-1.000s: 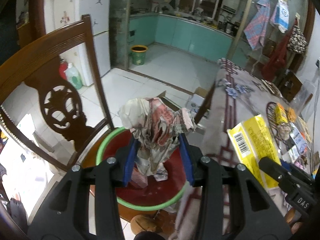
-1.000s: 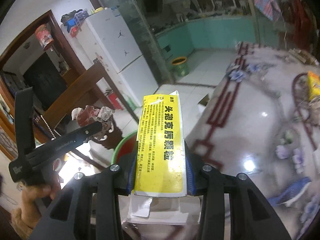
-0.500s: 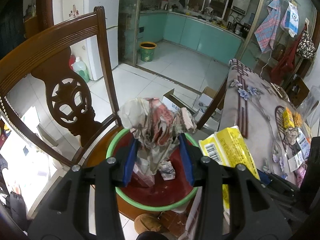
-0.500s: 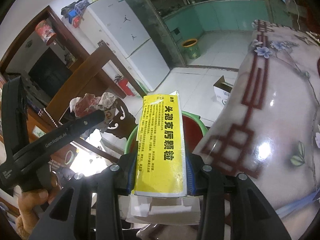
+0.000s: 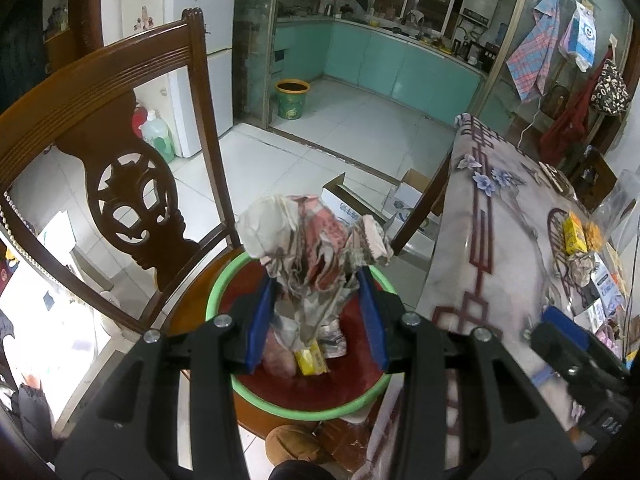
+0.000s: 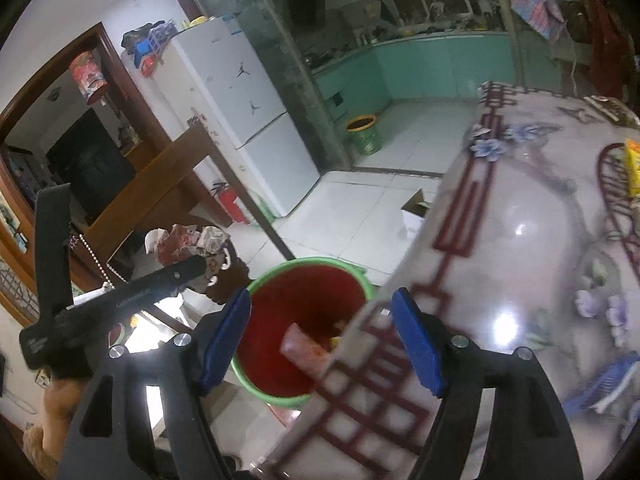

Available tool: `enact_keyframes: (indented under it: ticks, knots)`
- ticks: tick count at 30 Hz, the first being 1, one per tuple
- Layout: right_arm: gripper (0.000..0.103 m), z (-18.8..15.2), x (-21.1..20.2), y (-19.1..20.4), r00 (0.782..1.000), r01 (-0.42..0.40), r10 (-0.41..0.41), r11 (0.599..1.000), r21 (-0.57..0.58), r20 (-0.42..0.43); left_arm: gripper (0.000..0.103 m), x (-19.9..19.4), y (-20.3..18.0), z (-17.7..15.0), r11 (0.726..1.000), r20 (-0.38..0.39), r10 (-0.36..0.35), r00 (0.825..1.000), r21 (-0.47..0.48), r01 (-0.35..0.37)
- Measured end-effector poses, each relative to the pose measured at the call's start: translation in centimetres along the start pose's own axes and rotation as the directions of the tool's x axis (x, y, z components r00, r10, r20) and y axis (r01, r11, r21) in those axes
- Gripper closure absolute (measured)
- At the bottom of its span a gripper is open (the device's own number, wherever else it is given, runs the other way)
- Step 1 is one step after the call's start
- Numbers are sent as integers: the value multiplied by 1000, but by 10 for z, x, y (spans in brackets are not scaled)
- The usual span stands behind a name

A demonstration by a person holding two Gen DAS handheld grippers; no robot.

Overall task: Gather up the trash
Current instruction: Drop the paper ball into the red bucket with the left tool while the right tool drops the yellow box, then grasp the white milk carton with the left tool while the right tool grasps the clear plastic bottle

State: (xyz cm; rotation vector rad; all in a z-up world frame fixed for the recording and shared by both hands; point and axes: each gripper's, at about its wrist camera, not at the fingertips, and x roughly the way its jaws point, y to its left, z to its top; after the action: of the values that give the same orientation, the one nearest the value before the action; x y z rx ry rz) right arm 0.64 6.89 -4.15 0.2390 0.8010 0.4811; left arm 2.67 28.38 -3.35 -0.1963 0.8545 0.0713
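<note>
The left gripper is clamped on a crumpled paper wad, which it holds above the red bin with a green rim on the wooden chair. The right gripper is opening with nothing between its blue pads, over the bin beside the surface. A yellow packet lies inside the bin.

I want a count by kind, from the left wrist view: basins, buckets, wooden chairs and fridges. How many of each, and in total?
Basin: 1
Bucket: 1
Wooden chair: 1
Fridge: 1
Total: 4
</note>
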Motion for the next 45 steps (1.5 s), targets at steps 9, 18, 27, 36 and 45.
enact_keyframes:
  ticks: [9,18,27,36,45]
  knots:
    - [28,-22,-62,-46,994,110,-110,994,-13,14,41,3,-17,-2,1000,-22,4,1000,5,-4]
    - [27,-45,-132,-117,970,239,-242,967,84,26,35,-1,-54,-1,999,-31,-49,998,1,49]
    - [27,-43,-218,-214,891,438,-453,875,205,32,33,-9,-154,-2,978,-29,-158,987,135,160]
    - [24,-71,-240,-320,848,521,-507,744,418,-155,33,-7,-248,-18,939,-68,-228,971,249,238]
    - [26,-89,-204,-342,847,528,-429,748,402,-314,30,-1,-354,-60,821,-146,-269,952,481,306]
